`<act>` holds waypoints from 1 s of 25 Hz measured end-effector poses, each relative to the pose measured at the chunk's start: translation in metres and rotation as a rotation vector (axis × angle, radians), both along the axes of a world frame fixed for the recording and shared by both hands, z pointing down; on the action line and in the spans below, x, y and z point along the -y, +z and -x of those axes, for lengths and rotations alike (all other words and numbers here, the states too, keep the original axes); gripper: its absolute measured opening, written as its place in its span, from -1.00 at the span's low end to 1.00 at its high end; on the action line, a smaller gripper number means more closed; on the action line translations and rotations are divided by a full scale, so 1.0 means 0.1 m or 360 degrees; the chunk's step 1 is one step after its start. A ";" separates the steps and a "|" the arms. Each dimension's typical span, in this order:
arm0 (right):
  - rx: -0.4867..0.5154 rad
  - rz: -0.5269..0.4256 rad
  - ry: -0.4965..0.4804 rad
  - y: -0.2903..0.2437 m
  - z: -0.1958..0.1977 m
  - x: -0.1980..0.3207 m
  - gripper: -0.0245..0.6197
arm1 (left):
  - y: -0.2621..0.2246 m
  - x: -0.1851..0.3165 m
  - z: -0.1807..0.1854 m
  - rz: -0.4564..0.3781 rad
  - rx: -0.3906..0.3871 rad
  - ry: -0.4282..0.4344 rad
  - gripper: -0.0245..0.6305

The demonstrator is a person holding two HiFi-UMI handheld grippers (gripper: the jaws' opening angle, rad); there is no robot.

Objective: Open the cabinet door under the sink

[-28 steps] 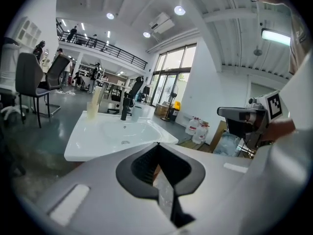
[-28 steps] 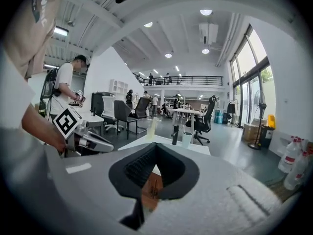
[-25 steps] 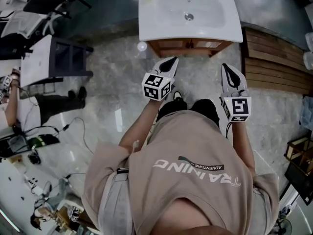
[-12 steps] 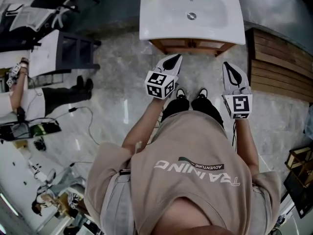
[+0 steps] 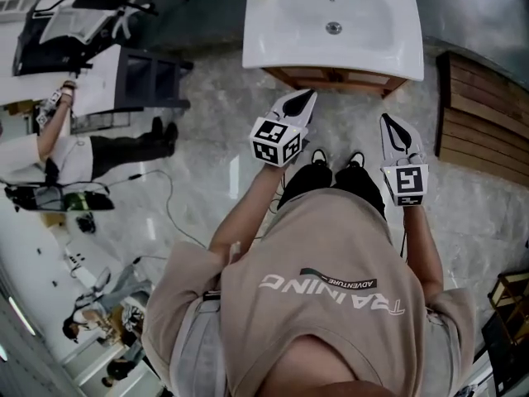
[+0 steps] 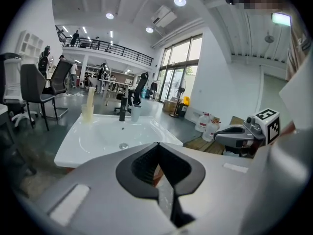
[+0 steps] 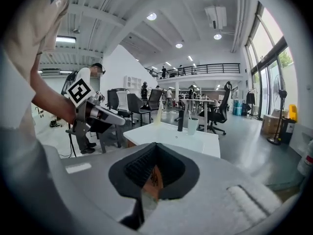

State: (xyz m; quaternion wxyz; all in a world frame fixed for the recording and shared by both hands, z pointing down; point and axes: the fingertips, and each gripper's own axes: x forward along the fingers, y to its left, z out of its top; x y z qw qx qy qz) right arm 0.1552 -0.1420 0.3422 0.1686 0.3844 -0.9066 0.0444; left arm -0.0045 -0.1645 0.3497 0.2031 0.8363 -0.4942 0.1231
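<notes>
The cabinet [image 5: 335, 78] stands under the white sink [image 5: 334, 23] at the top of the head view. From so steep an angle we see only a narrow strip of its wooden front below the basin's rim, and we cannot tell the door's handle apart. Nothing touches it.

Our left gripper [image 5: 307, 96] points at the cabinet's left part, near it but apart. Its jaws are closed tip to tip with nothing between them. Our right gripper [image 5: 388, 121] hangs a little farther back, opposite the cabinet's right end. Its jaws are pressed together and empty too. Through the gap behind each pair of tips only a sliver of brown wood shows.

On the sink's back rim stand a black faucet [image 6: 122, 109], a tall yellowish cup [image 6: 88, 106] and a white cup [image 6: 135, 112].

The floor [image 5: 223, 131] is grey marbled stone. Our black shoes [image 5: 318, 157] rest on it between the two grippers. A wooden slatted platform [image 5: 483, 114] lies right of the sink, and a dark frame stand [image 5: 149, 89] stands to the left, with a cable [image 5: 165, 205] trailing nearby. The room is a tall open hall with large windows, office chairs and a railed balcony.
</notes>
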 end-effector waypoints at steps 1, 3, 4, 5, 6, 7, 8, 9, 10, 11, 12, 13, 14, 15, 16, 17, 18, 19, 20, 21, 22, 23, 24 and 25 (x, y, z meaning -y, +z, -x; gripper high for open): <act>-0.0003 0.0006 -0.0018 0.02 0.03 0.00 -0.91 | -0.01 0.00 0.05 0.0008 0.0000 -0.0018 -0.88; -0.0016 0.0016 -0.0045 0.04 0.11 0.02 -0.91 | -0.01 -0.02 0.16 0.0033 -0.0005 -0.0048 -0.88; -0.0020 0.0022 -0.0054 0.08 0.13 0.02 -0.91 | 0.02 -0.03 0.19 0.0051 -0.0010 -0.0059 -0.88; -0.0019 0.0032 -0.0062 0.12 0.13 0.02 -0.91 | 0.08 -0.05 0.18 0.0074 -0.0016 -0.0068 -0.88; -0.0015 0.0045 -0.0071 0.19 0.11 0.00 -0.91 | 0.17 -0.08 0.15 0.0099 -0.0022 -0.0075 -0.88; -0.0010 0.0057 -0.0080 0.26 0.09 -0.01 -0.91 | 0.27 -0.10 0.11 0.0123 -0.0023 -0.0079 -0.88; -0.0008 0.0067 -0.0090 0.32 0.08 -0.02 -0.91 | 0.36 -0.11 0.08 0.0143 -0.0020 -0.0079 -0.88; -0.0007 0.0079 -0.0100 0.38 0.08 -0.03 -0.91 | 0.44 -0.11 0.05 0.0159 -0.0016 -0.0077 -0.88; -0.0007 0.0096 -0.0107 0.44 0.08 -0.04 -0.91 | 0.51 -0.10 0.03 0.0174 -0.0015 -0.0073 -0.88; -0.0007 0.0121 -0.0109 0.49 0.09 -0.05 -0.91 | 0.58 -0.10 0.02 0.0190 -0.0017 -0.0067 -0.88; -0.0005 0.0149 -0.0106 0.55 0.10 -0.06 -0.91 | 0.64 -0.08 0.00 0.0205 -0.0020 -0.0060 -0.88; -0.0005 0.0171 -0.0102 0.60 0.11 -0.06 -0.91 | 0.70 -0.05 -0.01 0.0215 -0.0020 -0.0051 -0.88; -0.0008 0.0181 -0.0096 0.64 0.12 -0.04 -0.91 | 0.76 -0.01 -0.01 0.0220 -0.0019 -0.0043 -0.88; -0.0017 0.0182 -0.0088 0.68 0.13 -0.02 -0.91 | 0.81 0.02 -0.02 0.0224 -0.0020 -0.0038 -0.88; -0.0032 0.0179 -0.0081 0.72 0.13 0.00 -0.91 | 0.86 0.05 -0.02 0.0228 -0.0028 -0.0039 -0.88; -0.0046 0.0178 -0.0077 0.77 0.13 0.02 -0.91 | 0.91 0.06 -0.02 0.0231 -0.0040 -0.0045 -0.88; -0.0056 0.0178 -0.0075 0.82 0.12 0.04 -0.91 | 0.97 0.06 -0.03 0.0237 -0.0053 -0.0054 -0.88; -0.0057 0.0176 -0.0072 0.86 0.11 0.07 -0.91 | 1.04 0.06 -0.03 0.0243 -0.0063 -0.0062 -0.88; -0.0049 0.0168 -0.0069 0.90 0.11 0.11 -0.91 | 1.13 0.07 -0.03 0.0252 -0.0074 -0.0069 -0.88; -0.0032 0.0152 -0.0067 0.92 0.12 0.16 -0.91 | 1.21 0.09 -0.02 0.0262 -0.0087 -0.0076 -0.88; -0.0016 0.0131 -0.0067 0.93 0.13 0.20 -0.91 | 1.31 0.10 -0.01 0.0275 -0.0107 -0.0082 -0.88; -0.0011 0.0111 -0.0075 0.94 0.15 0.24 -0.91 | 1.40 0.11 0.00 0.0290 -0.0131 -0.0088 -0.88; -0.0020 0.0092 -0.0091 0.95 0.17 0.26 -0.91 | 1.50 0.09 0.00 0.0311 -0.0156 -0.0093 -0.88; -0.0037 0.0070 -0.0113 0.97 0.21 0.28 -0.91 | 1.60 0.06 0.00 0.0338 -0.0178 -0.0095 -0.88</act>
